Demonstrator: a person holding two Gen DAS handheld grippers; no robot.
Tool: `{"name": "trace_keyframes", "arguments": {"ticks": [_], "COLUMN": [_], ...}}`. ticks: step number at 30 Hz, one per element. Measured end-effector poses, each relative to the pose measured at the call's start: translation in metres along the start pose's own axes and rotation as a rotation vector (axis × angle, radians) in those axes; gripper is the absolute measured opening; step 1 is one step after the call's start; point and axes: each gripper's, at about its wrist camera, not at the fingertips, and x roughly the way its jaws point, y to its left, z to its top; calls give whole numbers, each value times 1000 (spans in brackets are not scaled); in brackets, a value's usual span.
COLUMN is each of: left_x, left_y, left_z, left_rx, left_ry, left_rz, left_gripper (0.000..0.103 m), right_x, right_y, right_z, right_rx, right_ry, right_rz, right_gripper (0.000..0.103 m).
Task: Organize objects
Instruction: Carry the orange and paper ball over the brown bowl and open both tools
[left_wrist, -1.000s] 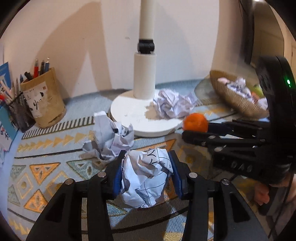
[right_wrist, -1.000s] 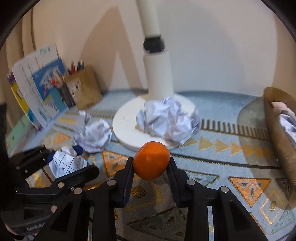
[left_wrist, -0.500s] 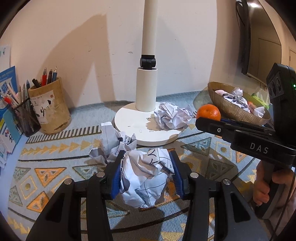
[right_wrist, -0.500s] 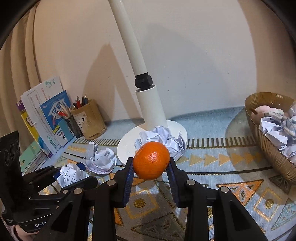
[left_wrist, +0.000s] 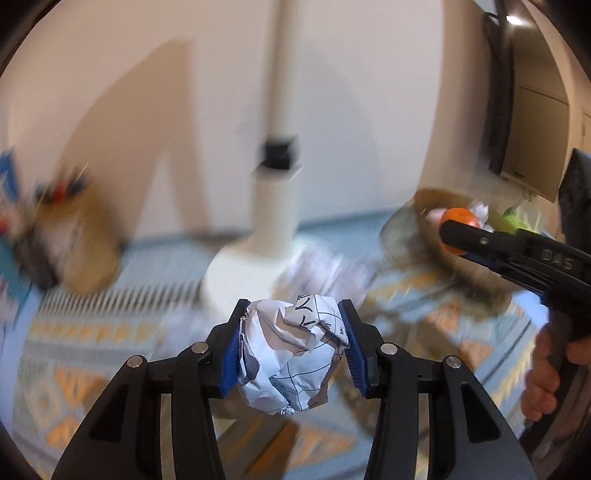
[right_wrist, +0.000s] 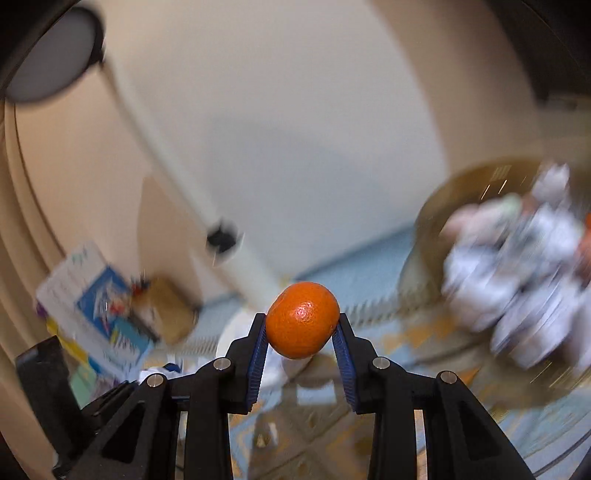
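Crumpled white paper ball (left_wrist: 291, 354), printed with grid lines, sits clamped between the blue pads of the left gripper (left_wrist: 291, 345), lifted above the patterned rug (left_wrist: 92, 354). Near the rug's right edge, the right gripper (left_wrist: 452, 236) pinches a mandarin (left_wrist: 460, 218) before a woven basket (left_wrist: 465, 266); a hand (left_wrist: 550, 373) grips its handle.

From the right wrist, the right gripper (right_wrist: 302, 332) is closed on the mandarin (right_wrist: 302, 319). The basket (right_wrist: 436, 221), blurred, holds crumpled papers (right_wrist: 517, 280) at the right.

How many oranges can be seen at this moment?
1 for certain: the orange clamped in the right gripper, lifted near the basket. An orange blur at the basket's right edge may be another; the frame is too smeared to tell.
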Motion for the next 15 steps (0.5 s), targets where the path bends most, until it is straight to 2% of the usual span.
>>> {"name": "trace_keyframes", "arguments": {"ticks": [3,7,10,15], "left_x": [16,46,70,106], "left_y": [-41,-106,-147,-195], "left_z": [47,105,131,147], "left_rx": [68,122,156,189], "left_ry": [-51,-97,-95,-71], "left_rz": [-43,-132,-197,-252], "left_gripper": [44,45,45,45], "right_x": [-21,-50,-63,-65], "right_y": [-21,-71,-102,-146], "right_z": [38,87,104,111], "right_rx": [0,43,71,92], "right_ry": [-31,-71,-75,-38], "right_rz": [-74,-201,-278,-363], "right_gripper": [34,35,35,35]}}
